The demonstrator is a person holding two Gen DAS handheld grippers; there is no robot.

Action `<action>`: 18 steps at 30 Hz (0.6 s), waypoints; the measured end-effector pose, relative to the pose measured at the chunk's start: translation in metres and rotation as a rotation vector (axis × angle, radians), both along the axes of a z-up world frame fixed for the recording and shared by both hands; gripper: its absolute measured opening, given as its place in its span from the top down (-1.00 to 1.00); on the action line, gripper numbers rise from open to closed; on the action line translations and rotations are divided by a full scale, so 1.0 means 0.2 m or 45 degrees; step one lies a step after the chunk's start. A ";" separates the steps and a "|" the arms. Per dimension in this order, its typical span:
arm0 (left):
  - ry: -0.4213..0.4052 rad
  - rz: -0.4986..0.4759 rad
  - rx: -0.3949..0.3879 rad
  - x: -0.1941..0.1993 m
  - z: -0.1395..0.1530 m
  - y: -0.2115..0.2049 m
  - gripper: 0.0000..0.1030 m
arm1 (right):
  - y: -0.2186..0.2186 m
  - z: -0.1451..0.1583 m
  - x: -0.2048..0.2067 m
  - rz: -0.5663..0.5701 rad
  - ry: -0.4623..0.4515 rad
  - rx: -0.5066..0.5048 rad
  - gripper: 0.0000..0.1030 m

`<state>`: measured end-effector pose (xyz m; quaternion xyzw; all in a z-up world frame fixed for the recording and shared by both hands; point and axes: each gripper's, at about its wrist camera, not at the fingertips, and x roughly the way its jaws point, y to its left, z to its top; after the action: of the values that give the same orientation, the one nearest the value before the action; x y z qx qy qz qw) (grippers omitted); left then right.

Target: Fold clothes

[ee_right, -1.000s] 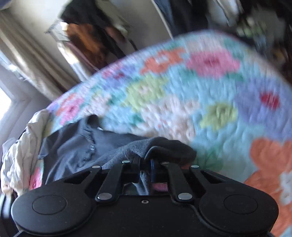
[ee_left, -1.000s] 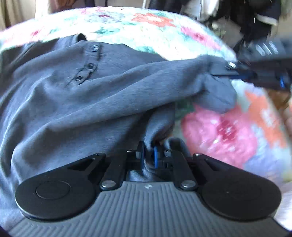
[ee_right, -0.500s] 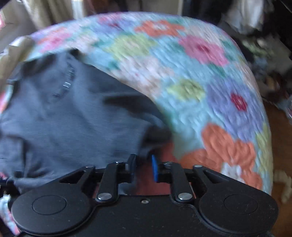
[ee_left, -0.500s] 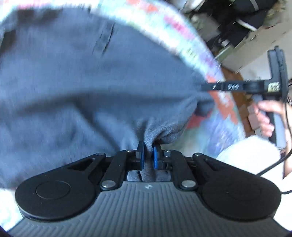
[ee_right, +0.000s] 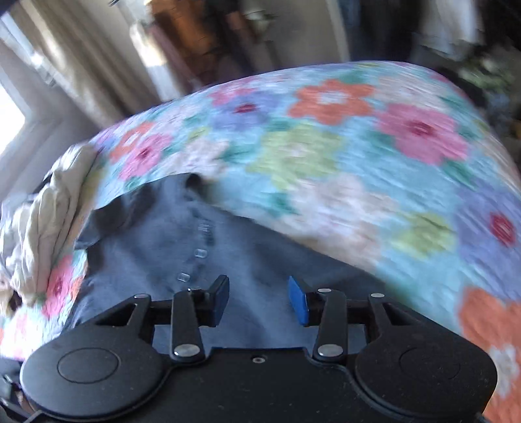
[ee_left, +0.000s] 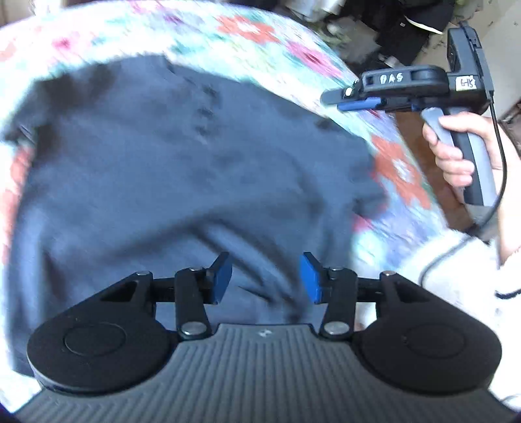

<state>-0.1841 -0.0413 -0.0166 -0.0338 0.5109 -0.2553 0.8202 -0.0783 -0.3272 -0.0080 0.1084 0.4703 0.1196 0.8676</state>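
Observation:
A dark grey button-front shirt [ee_left: 182, 169] lies spread on the floral quilt [ee_left: 247, 32], its button placket [ee_right: 198, 253] showing in both wrist views. My left gripper [ee_left: 265, 276] hovers over the shirt's near part with its jaws opening and nothing pinched between the blue pads. My right gripper [ee_right: 257, 297] also hangs above the shirt [ee_right: 182, 266], jaws opening, cloth only below them. In the left wrist view the right gripper [ee_left: 358, 99] is off the shirt at the quilt's right edge, held by a hand [ee_left: 456, 153].
A crumpled white cloth [ee_right: 42, 224] sits at the quilt's left edge. Bare floral quilt [ee_right: 358, 156] stretches beyond and right of the shirt. Dark clutter [ee_left: 407, 26] stands on the floor past the bed. A white sleeve [ee_left: 462, 270] is at lower right.
Both grippers have let go of the shirt's folded cloth and opened. The shirt now lies flatter on the quilt. Both hands have pulled back and up from it.

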 end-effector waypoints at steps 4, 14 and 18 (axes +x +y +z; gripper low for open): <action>-0.087 0.091 0.064 0.20 0.00 0.18 0.06 | 0.29 -0.03 0.17 0.115 0.021 -0.107 -0.01; -0.362 0.288 0.227 0.69 -0.08 0.50 -0.14 | 0.22 -0.23 0.33 0.069 -0.028 -0.173 -0.10; -0.373 0.298 0.298 0.85 -0.10 0.54 -0.17 | 0.11 -0.23 0.31 -0.030 -0.027 0.122 -0.10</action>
<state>-0.0132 0.0660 -0.0366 0.0402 0.4050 -0.0996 0.9080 -0.0153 -0.3045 -0.0532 0.1539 0.4534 0.1329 0.8678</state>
